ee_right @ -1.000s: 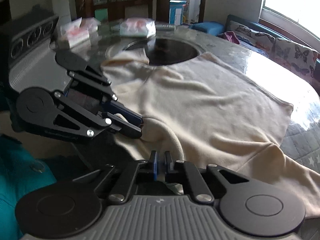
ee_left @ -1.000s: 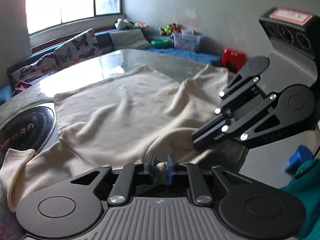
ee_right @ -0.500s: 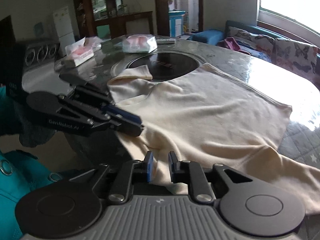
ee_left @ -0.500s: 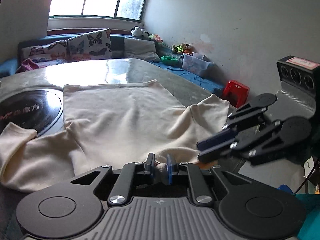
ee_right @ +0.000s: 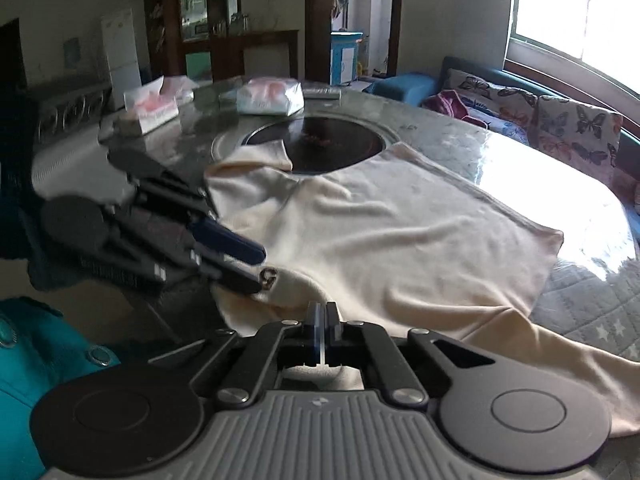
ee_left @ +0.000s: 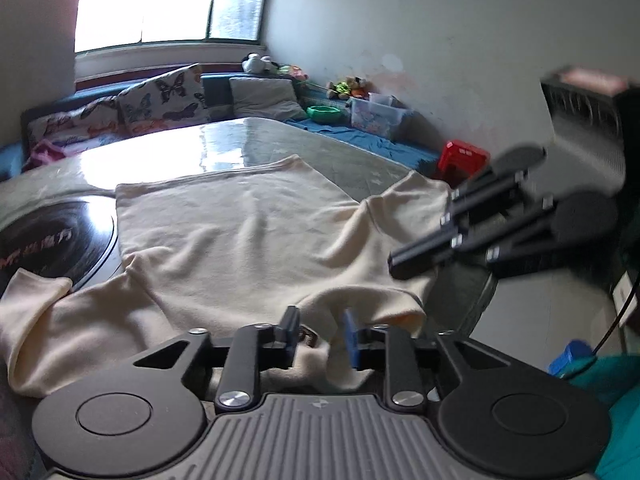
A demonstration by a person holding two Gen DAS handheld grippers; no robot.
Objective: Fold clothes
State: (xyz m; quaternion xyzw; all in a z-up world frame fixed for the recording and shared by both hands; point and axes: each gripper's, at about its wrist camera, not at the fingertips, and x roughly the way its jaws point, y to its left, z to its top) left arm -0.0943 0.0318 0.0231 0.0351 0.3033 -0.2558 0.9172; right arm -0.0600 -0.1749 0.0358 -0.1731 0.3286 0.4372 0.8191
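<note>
Up close in the left wrist view, the left gripper (ee_left: 318, 330), jaws just parted, straddles the cream shirt's (ee_left: 248, 236) limp collar without pinching. Over in the right wrist view, the right gripper (ee_right: 321, 330) is shut, seemingly empty; shirt sprawled across the table (ee_right: 520, 160), likeliest lifted by collar or shoulders.

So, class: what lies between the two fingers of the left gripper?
In the left wrist view, a fold of the cream shirt at its collar sits between the fingers of the left gripper. Its jaws have just been opening and stand apart around the cloth.
</note>
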